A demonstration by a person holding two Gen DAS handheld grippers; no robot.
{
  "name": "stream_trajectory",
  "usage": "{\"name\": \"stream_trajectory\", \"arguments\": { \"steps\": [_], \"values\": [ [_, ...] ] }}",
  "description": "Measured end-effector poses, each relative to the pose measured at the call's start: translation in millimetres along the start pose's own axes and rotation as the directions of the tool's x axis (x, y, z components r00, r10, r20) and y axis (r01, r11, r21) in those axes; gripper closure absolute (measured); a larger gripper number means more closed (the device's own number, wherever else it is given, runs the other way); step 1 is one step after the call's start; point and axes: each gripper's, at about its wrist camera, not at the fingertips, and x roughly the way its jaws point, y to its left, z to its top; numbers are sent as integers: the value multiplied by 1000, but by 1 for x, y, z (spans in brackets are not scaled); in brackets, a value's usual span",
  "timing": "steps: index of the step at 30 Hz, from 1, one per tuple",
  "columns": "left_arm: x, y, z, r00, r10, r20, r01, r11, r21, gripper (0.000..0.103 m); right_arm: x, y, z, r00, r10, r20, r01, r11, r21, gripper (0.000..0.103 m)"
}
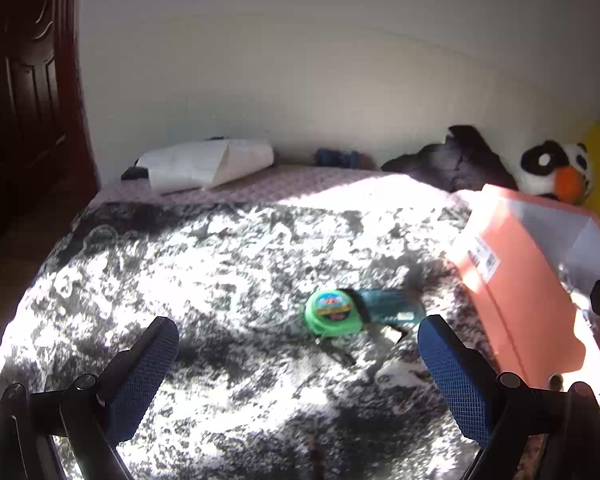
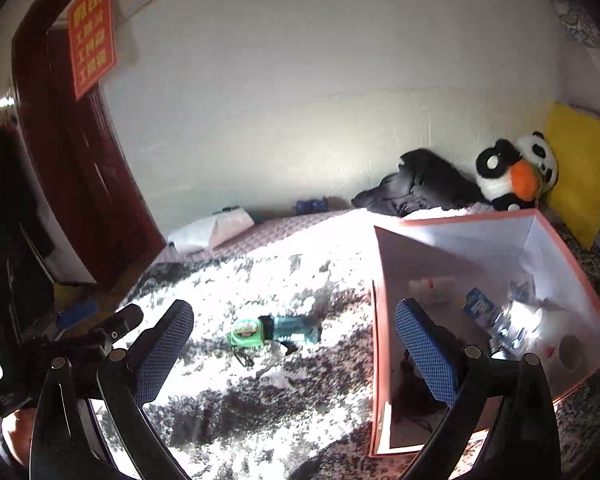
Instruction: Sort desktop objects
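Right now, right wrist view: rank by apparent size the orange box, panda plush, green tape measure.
1. orange box, largest, though nearest the camera.
2. panda plush.
3. green tape measure, smallest despite lying closer than the plush.

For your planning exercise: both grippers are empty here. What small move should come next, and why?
Probably ease the open left gripper forward around the round green tape measure: it lies on the grey plush blanket, outside the orange cardboard box already holding items.

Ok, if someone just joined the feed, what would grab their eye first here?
Likely the green tape measure, lying with a teal tool on the sunlit grey fuzzy blanket, ahead of the open left gripper. Then the orange box to the right, already holding items, and the panda plush by the wall.
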Motion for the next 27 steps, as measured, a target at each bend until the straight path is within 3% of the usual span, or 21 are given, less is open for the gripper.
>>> {"name": "stream_trajectory", "arguments": {
  "steps": [4, 9, 10, 12, 17, 27],
  "values": [
    [38, 19, -50, 996, 47, -80, -49, 998, -26, 4, 46, 21, -60, 996, -79, -50, 77, 996, -38, 1],
    [78, 30, -94, 982, 89, -166, -94, 995, -20, 2, 80, 18, -98, 986, -118, -120, 111, 992, -61, 1],
    [87, 28, -103, 973, 98, -211, -101, 995, -3, 0, 87, 17, -106, 983, -125, -134, 117, 991, -66, 1],
    [95, 24, -114, 968, 122, -217, -118, 993, 31, 0, 100, 16, -121, 977, -141, -162, 130, 989, -76, 1],
    [94, 23, -115, 968, 127, -217, -125, 992, 24, 0, 131, 13, -153, 958, -166, -235, 148, 984, -95, 1],
    [93, 25, -114, 972, 121, -203, -120, 993, 17, 0, 136, 43, -161, 953, -147, -266, 101, 979, -180, 1]
  ]
}}
